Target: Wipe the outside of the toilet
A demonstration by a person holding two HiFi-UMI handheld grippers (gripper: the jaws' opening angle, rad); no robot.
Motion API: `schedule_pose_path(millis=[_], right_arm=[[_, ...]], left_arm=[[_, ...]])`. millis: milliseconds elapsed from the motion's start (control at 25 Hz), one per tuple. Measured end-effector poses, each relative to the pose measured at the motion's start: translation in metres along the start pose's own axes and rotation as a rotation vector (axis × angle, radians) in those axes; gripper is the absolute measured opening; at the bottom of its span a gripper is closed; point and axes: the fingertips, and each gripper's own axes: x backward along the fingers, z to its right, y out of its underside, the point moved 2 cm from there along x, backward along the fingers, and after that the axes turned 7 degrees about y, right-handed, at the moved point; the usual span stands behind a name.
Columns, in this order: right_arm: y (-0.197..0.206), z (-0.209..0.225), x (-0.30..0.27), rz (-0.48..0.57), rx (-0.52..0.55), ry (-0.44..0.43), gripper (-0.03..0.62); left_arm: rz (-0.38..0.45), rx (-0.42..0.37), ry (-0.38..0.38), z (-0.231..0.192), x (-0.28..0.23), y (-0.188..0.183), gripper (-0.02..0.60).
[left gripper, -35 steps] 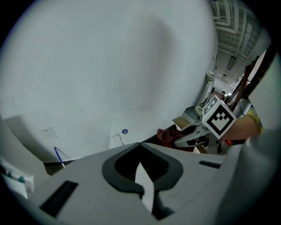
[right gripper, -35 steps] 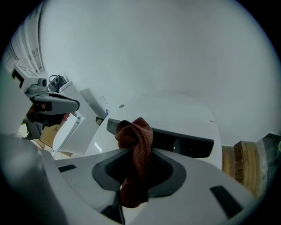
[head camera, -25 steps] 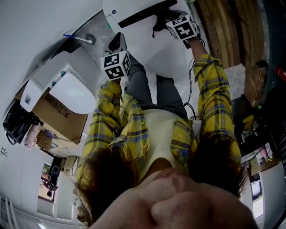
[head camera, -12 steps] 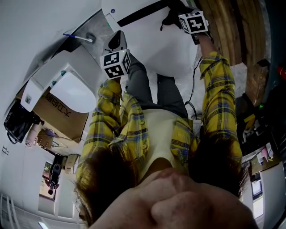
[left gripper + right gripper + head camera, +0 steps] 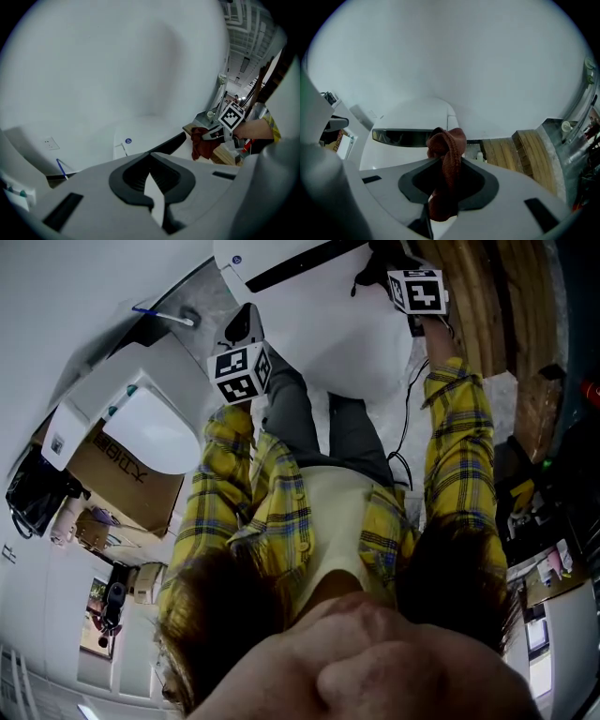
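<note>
The white toilet (image 5: 319, 324) fills the top of the head view, with a dark slot under its lid. My right gripper (image 5: 380, 268) is shut on a red-brown cloth (image 5: 449, 150), which bunches up out of the jaws against the toilet's (image 5: 417, 117) right side near the dark slot. In the left gripper view the cloth (image 5: 202, 143) hangs from the right gripper (image 5: 218, 133) at the toilet's (image 5: 140, 133) far edge. My left gripper (image 5: 244, 329) hovers beside the toilet's left side, shut with nothing held (image 5: 152, 183).
A second white toilet (image 5: 150, 427) sits on a cardboard box (image 5: 122, 479) at the left. Wooden planks (image 5: 487, 306) lie right of the toilet. A black bag (image 5: 37, 493) is at the far left. A cable (image 5: 405, 442) trails by the person's right arm.
The right gripper has carried the cloth up and to the right along the toilet's side. The left gripper has hardly moved.
</note>
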Motion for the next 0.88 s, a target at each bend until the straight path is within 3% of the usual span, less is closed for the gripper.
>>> schedule_pose_path(millis=[200,440,880], right_arm=[[-0.005,-0.026,0.039,0.086,-0.008,-0.062,0.118],[-0.003,-0.088,0.080,0.146,0.010,-0.180,0.118],[0.000,-0.198,0.111,0.156,0.108,-0.390,0.118]], left_arm=[[0.027,0.001,-0.001,0.002,0.008,-0.005,0.008],[0.052,0.002,0.001,0.004,0.020,-0.002,0.008],[0.061,0.030,-0.028,-0.010,0.043,0.014,0.008]])
